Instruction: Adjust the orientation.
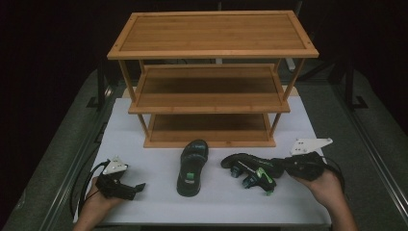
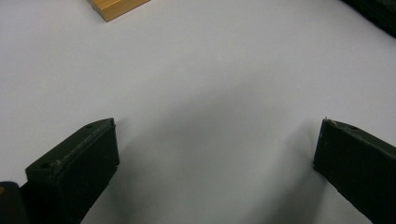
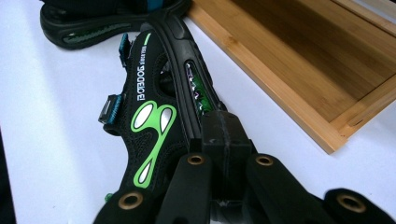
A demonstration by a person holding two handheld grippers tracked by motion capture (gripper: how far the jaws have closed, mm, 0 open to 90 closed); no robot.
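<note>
Two black sandals with green markings lie on the white mat (image 1: 144, 144). One sandal (image 1: 192, 167) rests flat in front of the rack, toe pointing away. The other sandal (image 1: 250, 168) lies tipped on its side to the right. My right gripper (image 1: 279, 168) is shut on its heel end; in the right gripper view the jaws (image 3: 224, 135) pinch the sole edge of this sandal (image 3: 154, 107), and the flat sandal (image 3: 102, 18) lies beyond. My left gripper (image 1: 139, 187) rests low at the mat's front left, open, and in its own view (image 2: 217, 154) there is only bare mat between the jaws.
A three-tier bamboo rack (image 1: 211, 48) stands at the back of the mat, with its bottom shelf (image 3: 299, 60) just beyond the sandals. A corner of the rack (image 2: 116, 7) shows in the left gripper view. Dark floor and metal rails flank the table.
</note>
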